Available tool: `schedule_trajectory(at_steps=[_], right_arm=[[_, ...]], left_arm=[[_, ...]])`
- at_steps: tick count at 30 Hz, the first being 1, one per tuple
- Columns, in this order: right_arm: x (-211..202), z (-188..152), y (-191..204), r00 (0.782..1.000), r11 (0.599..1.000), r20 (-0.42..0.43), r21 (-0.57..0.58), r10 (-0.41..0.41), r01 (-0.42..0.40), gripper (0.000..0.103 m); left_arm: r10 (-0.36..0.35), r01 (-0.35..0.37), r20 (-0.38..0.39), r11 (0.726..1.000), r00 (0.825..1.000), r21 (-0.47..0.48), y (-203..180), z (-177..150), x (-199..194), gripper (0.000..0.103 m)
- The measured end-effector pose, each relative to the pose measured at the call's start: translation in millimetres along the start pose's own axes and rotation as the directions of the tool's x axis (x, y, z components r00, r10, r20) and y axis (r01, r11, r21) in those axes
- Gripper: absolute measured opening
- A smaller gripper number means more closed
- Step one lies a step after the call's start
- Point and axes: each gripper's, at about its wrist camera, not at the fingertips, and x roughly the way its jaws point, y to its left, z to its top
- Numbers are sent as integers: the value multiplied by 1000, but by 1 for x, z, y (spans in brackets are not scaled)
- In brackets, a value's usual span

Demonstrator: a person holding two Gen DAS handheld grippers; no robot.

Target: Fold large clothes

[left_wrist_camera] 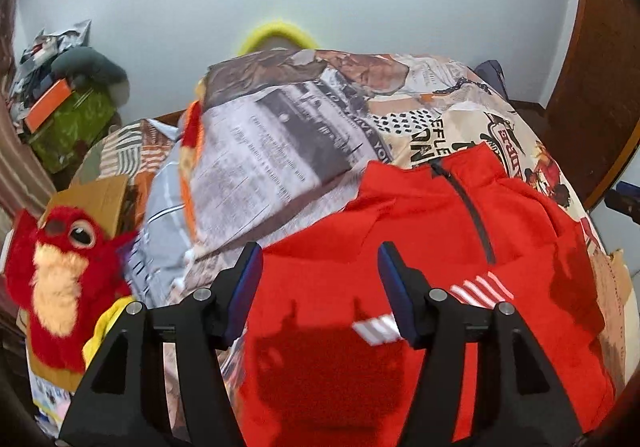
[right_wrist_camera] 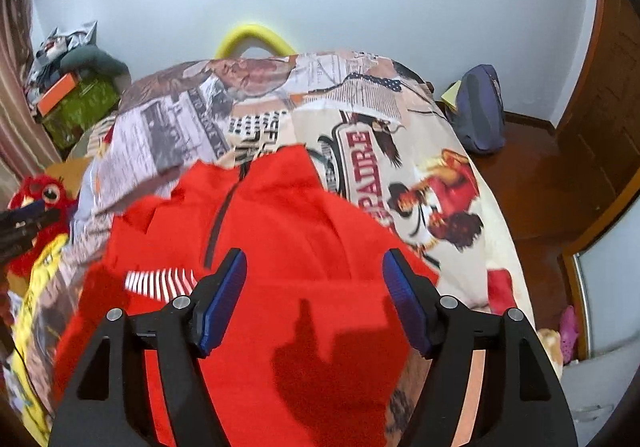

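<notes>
A large red zip-neck top (left_wrist_camera: 420,247) with white stripes lies spread on a bed with a printed cover (left_wrist_camera: 280,135). It also shows in the right wrist view (right_wrist_camera: 288,231), collar towards the far end. My left gripper (left_wrist_camera: 318,259) is open and empty, hovering above the top's near left part. My right gripper (right_wrist_camera: 314,267) is open and empty above the top's near right part. Both grippers cast shadows on the red cloth. The left gripper's tip shows at the left edge of the right wrist view (right_wrist_camera: 24,223).
A red plush bird (left_wrist_camera: 60,271) sits left of the bed beside a cardboard box (left_wrist_camera: 100,195). A green box and clutter (left_wrist_camera: 68,115) stand at the back left. A blue backpack (right_wrist_camera: 480,111) leans on the wall at right, on a wooden floor (right_wrist_camera: 560,183).
</notes>
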Motion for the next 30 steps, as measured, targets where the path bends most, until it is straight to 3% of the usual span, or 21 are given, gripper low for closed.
schedule_trajectory(at_steps=[5, 8, 11, 15, 20, 23, 27, 30], right_arm=[[38, 17, -6, 998, 999, -68, 27, 18, -16, 67], [72, 22, -9, 992, 998, -121, 45, 48, -42, 67], [110, 26, -9, 979, 993, -189, 99, 80, -62, 67], [146, 34, -2, 970, 988, -215, 125, 113, -88, 67], [171, 42, 6, 972, 996, -223, 51, 79, -69, 67], [182, 45, 10, 977, 998, -206, -16, 50, -54, 67], [198, 46, 6, 974, 996, -210, 22, 86, -83, 67], [196, 45, 0, 978, 991, -176, 95, 113, -97, 67]], left_arm=[[-100, 98, -60, 995, 993, -34, -6, 21, 47, 61], [-220, 209, -113, 973, 969, -101, -7, 31, 83, 61], [-234, 212, -153, 967, 960, -143, -10, 37, 123, 61], [-303, 262, -222, 944, 927, -199, -15, 42, 171, 61], [-295, 258, -188, 945, 937, -199, -19, 45, 197, 61], [-299, 258, -209, 945, 931, -202, -21, 45, 215, 61], [-298, 264, -216, 949, 930, -174, -31, 39, 233, 61], [-342, 299, -199, 930, 918, -214, -34, 34, 239, 62]])
